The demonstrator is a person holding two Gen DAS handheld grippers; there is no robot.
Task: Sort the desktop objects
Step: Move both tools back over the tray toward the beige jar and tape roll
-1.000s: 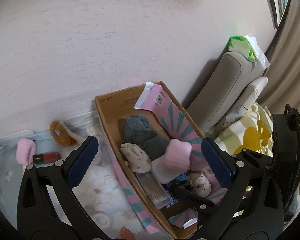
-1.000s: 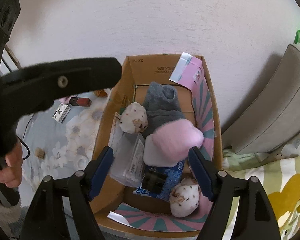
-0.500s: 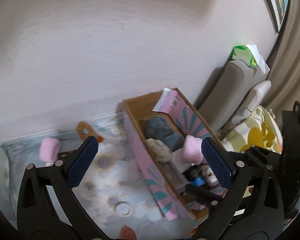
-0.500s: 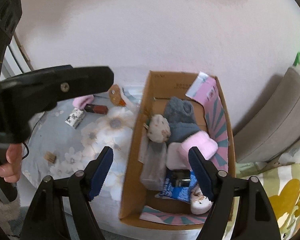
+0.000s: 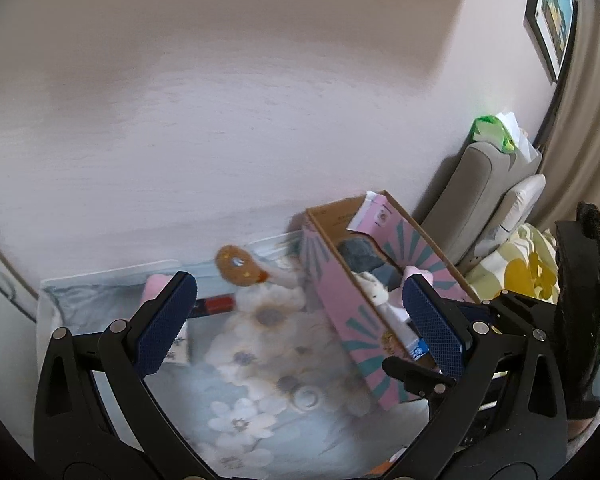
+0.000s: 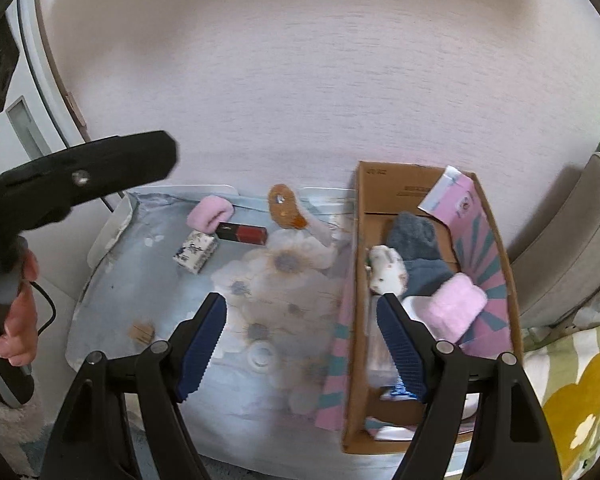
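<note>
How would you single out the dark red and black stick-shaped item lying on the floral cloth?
Start at the pink-and-teal cardboard box and look left across the floral tablecloth towards the wall. The dark red and black stick lies flat between a fluffy pink roll and a small white patterned box; it alone is glossy, slim and two-toned.

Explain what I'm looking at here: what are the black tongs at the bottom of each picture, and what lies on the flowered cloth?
No robot: a person holds a two-finger gripper in each hand, each with its own camera. The left gripper and right gripper are both open, holding nothing. On the flowered cloth lie a pink fluffy roll, a red lipstick box, a small patterned box and a brown hair clip. Beside them stands a cardboard box already holding soft items.
</note>
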